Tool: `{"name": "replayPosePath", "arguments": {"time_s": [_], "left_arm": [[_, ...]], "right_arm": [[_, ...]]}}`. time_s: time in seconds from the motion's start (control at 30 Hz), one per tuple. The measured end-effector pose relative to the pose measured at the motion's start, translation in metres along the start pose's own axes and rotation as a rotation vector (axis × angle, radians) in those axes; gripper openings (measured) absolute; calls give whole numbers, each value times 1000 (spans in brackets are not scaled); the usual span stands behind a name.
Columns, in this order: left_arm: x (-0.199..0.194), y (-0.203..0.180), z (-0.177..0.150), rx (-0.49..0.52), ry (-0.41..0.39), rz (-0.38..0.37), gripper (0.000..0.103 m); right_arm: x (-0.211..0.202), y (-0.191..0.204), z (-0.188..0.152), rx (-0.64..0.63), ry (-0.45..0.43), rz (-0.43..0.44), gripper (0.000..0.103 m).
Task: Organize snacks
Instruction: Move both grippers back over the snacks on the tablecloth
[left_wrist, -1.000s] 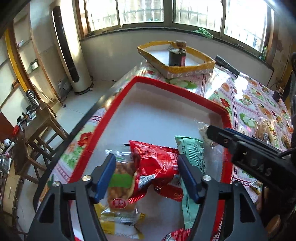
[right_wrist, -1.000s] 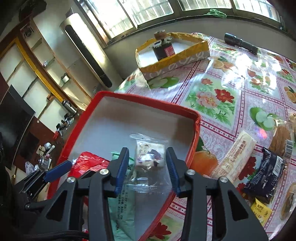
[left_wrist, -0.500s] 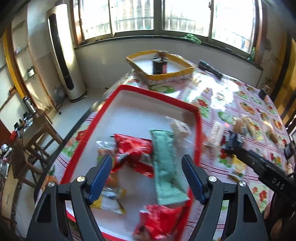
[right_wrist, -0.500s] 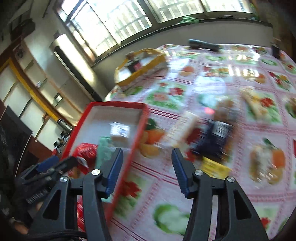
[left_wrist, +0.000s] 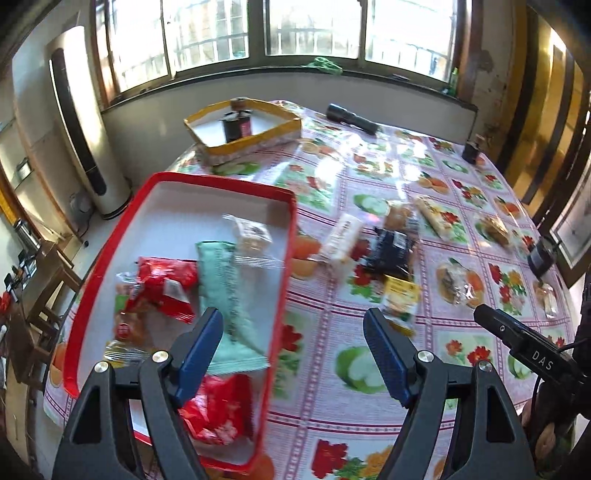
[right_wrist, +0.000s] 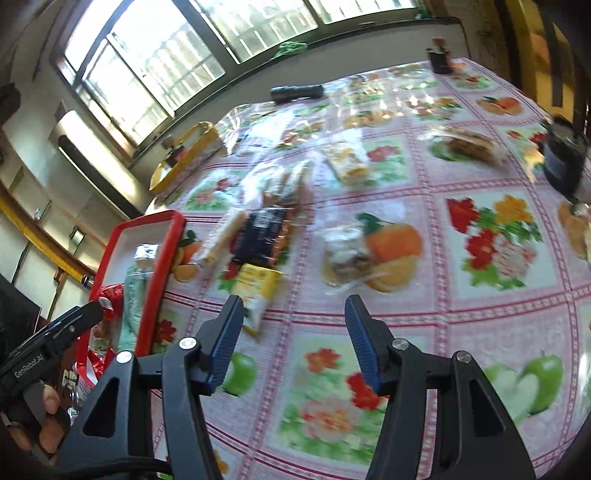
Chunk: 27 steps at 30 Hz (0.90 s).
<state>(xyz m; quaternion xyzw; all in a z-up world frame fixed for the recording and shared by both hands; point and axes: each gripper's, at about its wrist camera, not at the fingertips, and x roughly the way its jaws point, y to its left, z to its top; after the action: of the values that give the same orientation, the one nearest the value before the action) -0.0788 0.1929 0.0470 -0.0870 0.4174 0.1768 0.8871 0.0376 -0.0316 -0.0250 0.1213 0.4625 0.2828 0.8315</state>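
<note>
A red-rimmed tray (left_wrist: 221, 182) on the table's left holds several snacks: red packets (left_wrist: 162, 286), a green packet (left_wrist: 225, 284) and a clear-wrapped cake (left_wrist: 251, 232). Loose snacks lie on the flowered cloth to its right: a cream bar (left_wrist: 341, 236), a dark packet (left_wrist: 393, 251), a yellow packet (left_wrist: 399, 297) and clear-wrapped pastries (left_wrist: 456, 284). My left gripper (left_wrist: 293, 349) is open and empty above the tray's near right edge. My right gripper (right_wrist: 293, 332) is open and empty above the cloth, near the yellow packet (right_wrist: 258, 286) and a wrapped pastry (right_wrist: 347, 249).
A yellow-rimmed box (left_wrist: 243, 129) with a dark jar stands at the far left of the table. A black flashlight (left_wrist: 351, 118) lies near the window side. A small dark pot (right_wrist: 563, 157) stands at the right. A white tower fan (left_wrist: 77, 122) stands on the floor.
Both grippers pulled back and rose from the tray. The right gripper let go of the clear-wrapped cake in the tray and swung right over the loose snacks. Both opened wider.
</note>
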Motion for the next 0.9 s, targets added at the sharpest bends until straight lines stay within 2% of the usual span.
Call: {"name": "replayPosePath", "arguments": {"time_s": [0.3,0.6,0.7,0.9], "left_arm": [[8,-26,-8,37,45,-30,78],[18,-48,-15,68,76,-61,78],[29,-57,-17,84,105,-75,78],[67,-80,-7,125,173,-101,78]], "right_arm": [[-17,-47,-9,68,-13,-54,59],[-37,-76,-18,103,-43,-102,61],[-49,-91,-21,113,-67,-146,62],[-80,-143,-8,171,-121,-293,66]]}}
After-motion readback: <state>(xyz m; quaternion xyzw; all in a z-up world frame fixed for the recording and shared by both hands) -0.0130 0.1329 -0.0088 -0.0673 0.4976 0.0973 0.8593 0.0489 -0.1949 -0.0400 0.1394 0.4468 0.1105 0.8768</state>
